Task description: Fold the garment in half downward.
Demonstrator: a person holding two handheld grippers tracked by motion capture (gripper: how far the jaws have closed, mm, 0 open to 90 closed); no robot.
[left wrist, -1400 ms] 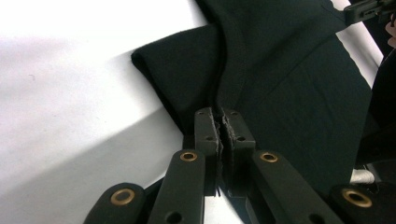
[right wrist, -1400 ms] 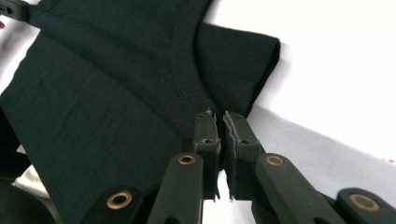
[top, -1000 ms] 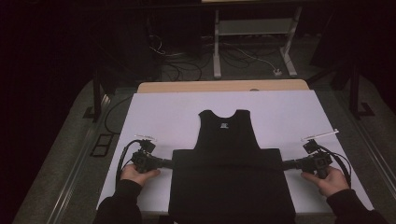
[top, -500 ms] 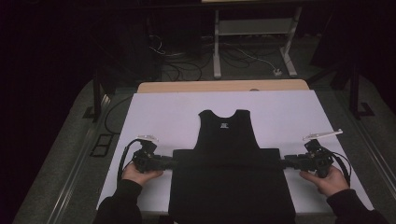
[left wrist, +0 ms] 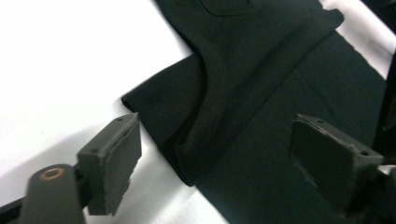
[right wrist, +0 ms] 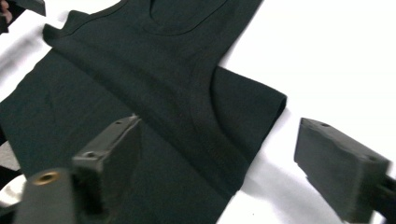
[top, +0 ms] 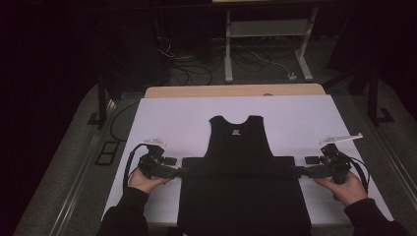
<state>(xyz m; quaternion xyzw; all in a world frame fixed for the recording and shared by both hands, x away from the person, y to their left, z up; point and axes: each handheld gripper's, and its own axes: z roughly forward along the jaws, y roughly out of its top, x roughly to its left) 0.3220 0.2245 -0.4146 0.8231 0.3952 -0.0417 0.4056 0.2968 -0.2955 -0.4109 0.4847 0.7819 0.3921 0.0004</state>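
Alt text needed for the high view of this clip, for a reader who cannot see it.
A black tank top lies on a white table cover, its lower part folded up into a wide band. A person's hands hold the left claw and right claw at the fold's two ends, jaws just opened, off the cloth.

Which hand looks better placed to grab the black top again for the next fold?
Neither, really: the left gripper and right gripper, jaws just opened, sit mirrored at the folded tank top's two side corners, each equally close, nothing held. Both would likely go together.
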